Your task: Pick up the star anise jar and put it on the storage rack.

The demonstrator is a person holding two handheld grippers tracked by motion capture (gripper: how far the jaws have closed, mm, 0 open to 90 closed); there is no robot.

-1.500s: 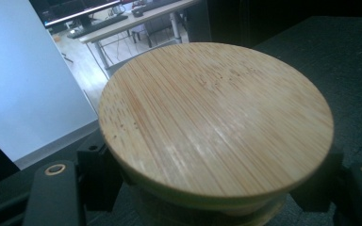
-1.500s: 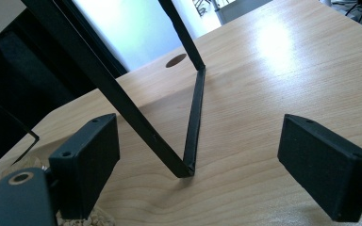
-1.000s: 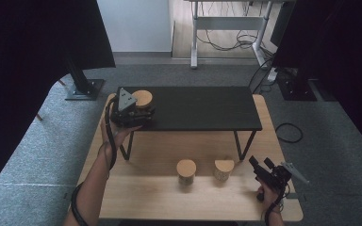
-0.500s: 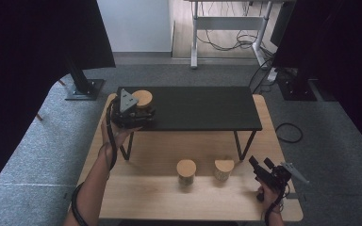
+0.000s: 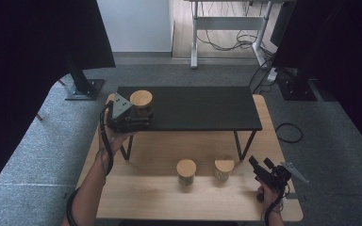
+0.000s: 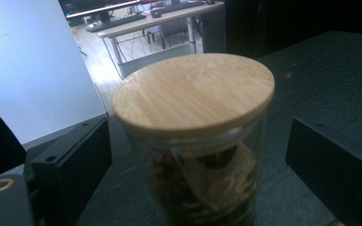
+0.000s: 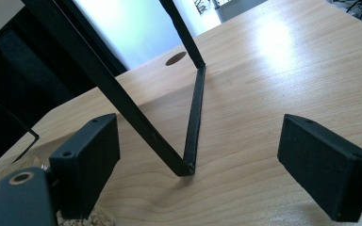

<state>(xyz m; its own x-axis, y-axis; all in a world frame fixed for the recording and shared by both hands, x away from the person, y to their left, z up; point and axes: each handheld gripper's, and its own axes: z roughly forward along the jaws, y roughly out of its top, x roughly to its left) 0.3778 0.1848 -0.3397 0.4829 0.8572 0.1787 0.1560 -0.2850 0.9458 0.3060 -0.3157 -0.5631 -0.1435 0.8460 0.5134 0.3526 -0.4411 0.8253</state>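
Observation:
A glass jar with a bamboo lid (image 5: 141, 99) stands on the left end of the black shelf (image 5: 202, 108). My left gripper (image 5: 140, 114) reaches around it from the near side. In the left gripper view the jar (image 6: 195, 141) sits between the jaws with a gap on each side. The jaws have just been opening, so the left gripper (image 6: 198, 160) is open. Two more lidded jars (image 5: 186, 170) (image 5: 224, 168) stand on the wooden table (image 5: 141, 197). My right gripper (image 5: 254, 164) rests open at the table's right front, with nothing between its jaws (image 7: 198, 160).
The shelf's black metal leg (image 7: 195, 117) stands just ahead of the right gripper. A round cable hole (image 7: 176, 58) lies farther back in the tabletop. Grey carpet and dark curtains surround the table, and a desk frame with cables (image 5: 226, 33) stands behind.
In the high view the left gripper stays at the jar on the shelf's left end. The right hand has kept still.

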